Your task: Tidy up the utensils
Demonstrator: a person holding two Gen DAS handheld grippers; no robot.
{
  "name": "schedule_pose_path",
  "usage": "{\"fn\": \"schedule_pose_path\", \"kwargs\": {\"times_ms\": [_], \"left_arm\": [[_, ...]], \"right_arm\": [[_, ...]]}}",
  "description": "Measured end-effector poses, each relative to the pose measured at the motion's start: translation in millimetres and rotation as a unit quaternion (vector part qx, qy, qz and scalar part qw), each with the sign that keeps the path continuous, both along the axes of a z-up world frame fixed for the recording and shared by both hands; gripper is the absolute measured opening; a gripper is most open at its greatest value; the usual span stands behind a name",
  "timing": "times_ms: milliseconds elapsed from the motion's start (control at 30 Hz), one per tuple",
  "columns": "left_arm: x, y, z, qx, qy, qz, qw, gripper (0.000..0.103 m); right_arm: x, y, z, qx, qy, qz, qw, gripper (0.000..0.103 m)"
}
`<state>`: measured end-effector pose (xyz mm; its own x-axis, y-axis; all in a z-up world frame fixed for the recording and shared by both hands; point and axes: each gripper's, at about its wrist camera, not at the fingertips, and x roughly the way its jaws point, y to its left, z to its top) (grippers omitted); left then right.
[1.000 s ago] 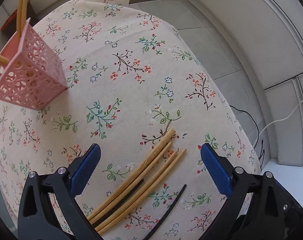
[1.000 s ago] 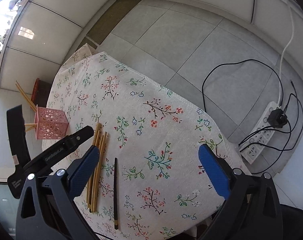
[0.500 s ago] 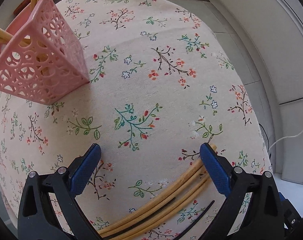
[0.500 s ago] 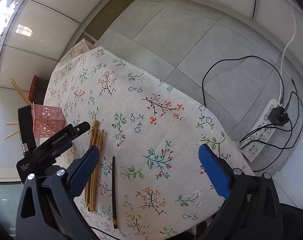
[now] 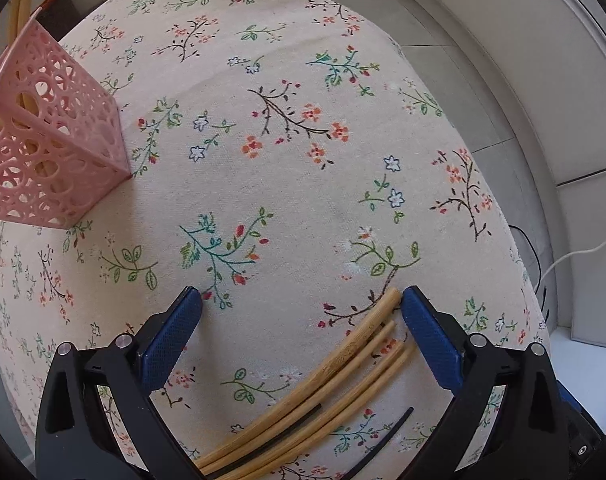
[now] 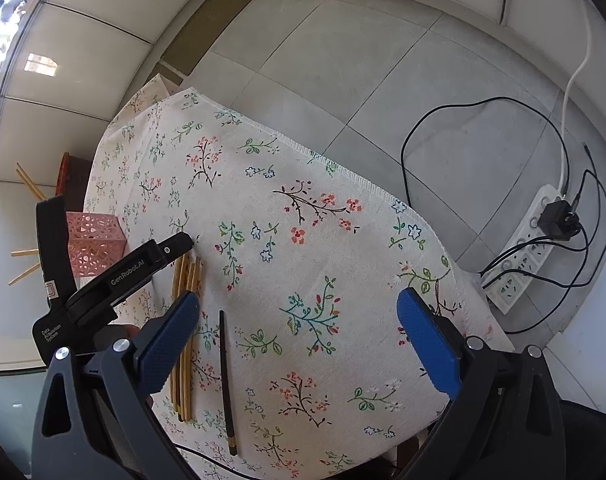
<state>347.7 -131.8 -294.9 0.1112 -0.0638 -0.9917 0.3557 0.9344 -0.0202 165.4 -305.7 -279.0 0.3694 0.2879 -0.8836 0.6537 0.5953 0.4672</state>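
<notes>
Both jaws gape: left gripper (image 5: 301, 322) apparently low over the bamboo chopsticks (image 5: 343, 364), right gripper (image 6: 299, 338) holding nothing.

The left gripper (image 6: 175, 246), seen from the right wrist, carries white print: "GenRobot.AI" on its finger and "Data Acquisition System" lower on its body.

Open cloth (image 5: 303, 184) ahead (pink holder (image 5: 51, 152) blocks left).
</notes>
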Motion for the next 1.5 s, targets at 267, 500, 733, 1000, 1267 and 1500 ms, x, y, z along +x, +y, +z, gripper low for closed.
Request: {"fn": "schedule_pose_path", "kwargs": {"times_ms": [267,500,733,1000,1267,1500], "left_arm": [[9,39,4,0.0,-0.011,0.035,0.9993,0.094],[17,68,2,0.007,-0.013,0.029,0.9995,0.096],[-17,40,15,-0.011,-0.049,-0.031,0.9983,0.032],[-66,77,32,-0.026,-0.088,-0.033,0.9953,0.007],[-127,126,91,-0.063,-0.153,-0.011,0.9862,0.007],[-134,177,115,-0.119,-0.188,0.017,0.9749,0.007]], "right_arm": [[3,8,-1,-0.004,0.002,0.008,1.0,0.096],[7,15,-4,-0.01,0.011,0.02,1.0,0.096],[9,19,-4,-0.021,0.011,0.019,1.0,0.096],[23,49,5,-0.056,0.004,0.053,0.997,0.096],[45,88,0,-0.087,0.011,0.069,0.994,0.08],[93,128,6,-0.09,-0.012,0.116,0.989,0.053]]}}
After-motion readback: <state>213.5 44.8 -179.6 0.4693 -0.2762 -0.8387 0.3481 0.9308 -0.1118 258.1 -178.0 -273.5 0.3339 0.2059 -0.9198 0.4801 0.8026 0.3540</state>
